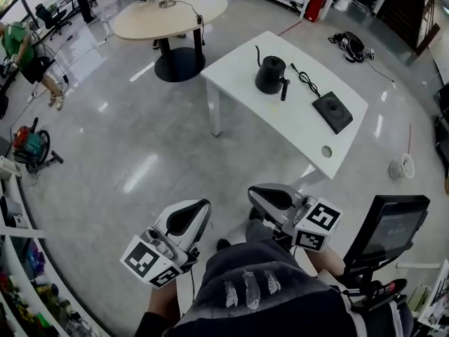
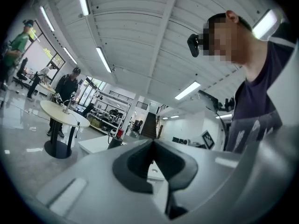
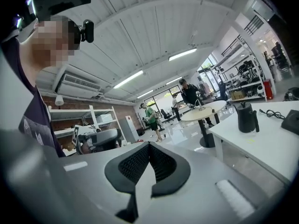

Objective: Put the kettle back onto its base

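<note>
The black gooseneck kettle (image 1: 270, 74) stands on the white table (image 1: 238, 65), with its handle toward the black square base (image 1: 332, 111). The base lies apart from it, further along the tabletop, and a black cord (image 1: 305, 79) lies between them. My left gripper (image 1: 188, 216) and right gripper (image 1: 270, 199) are held close to my body, well short of the table, both shut and empty. In the right gripper view, the kettle (image 3: 245, 117) and the base's edge (image 3: 292, 122) show ahead at the right. In the left gripper view, the kettle (image 2: 115, 142) is small, just above the jaws.
A round beige table (image 1: 168, 12) stands beyond the white one. A person in green (image 1: 14, 44) is at far left, near a teal and red machine (image 1: 28, 146) on the floor. A dark monitor on a stand (image 1: 389, 230) is close at my right.
</note>
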The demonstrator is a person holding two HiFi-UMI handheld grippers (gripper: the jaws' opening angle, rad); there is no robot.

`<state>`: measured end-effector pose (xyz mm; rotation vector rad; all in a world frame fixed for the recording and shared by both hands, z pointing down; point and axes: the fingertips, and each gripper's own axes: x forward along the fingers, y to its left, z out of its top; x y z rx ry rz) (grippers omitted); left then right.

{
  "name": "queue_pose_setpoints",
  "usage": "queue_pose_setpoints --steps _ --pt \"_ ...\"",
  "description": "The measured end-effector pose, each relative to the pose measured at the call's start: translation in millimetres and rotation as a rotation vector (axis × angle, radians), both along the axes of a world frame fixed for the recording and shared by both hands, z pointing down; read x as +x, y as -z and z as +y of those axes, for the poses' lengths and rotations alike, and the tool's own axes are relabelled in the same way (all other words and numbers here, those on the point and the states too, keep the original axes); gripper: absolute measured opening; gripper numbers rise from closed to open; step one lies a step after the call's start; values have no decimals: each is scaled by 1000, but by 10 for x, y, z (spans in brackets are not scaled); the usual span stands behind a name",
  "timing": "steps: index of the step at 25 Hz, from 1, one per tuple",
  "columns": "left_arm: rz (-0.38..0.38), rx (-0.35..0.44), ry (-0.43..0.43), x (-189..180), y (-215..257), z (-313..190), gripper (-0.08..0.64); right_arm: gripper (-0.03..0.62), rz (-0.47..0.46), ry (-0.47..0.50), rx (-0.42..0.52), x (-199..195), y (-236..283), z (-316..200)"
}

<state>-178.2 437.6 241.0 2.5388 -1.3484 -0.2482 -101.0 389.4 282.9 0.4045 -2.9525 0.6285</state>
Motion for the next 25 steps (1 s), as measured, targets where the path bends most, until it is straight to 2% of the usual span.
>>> queue_pose_setpoints --steps 5,9,16,20,25 --pt "-58 -44 30 116 -73 -419 0 2 -59 14 -31 60 -128 -350" --pt "-126 -52 -3 501 26 -930 0 2 -90 -26 -62 456 -220 -858" --pt "-209 -107 -15 1248 -75 -1855 0 2 -117 -85 -114 1311 -476 -1790" --pt "-230 -104 -18 1414 -112 -2047 0 2 -74 -63 -135 1480 -671 -1893" --pt "-252 -99 -82 1696 -99 -2190 0 2 -76 -151 -148 1776 -753 -1971"
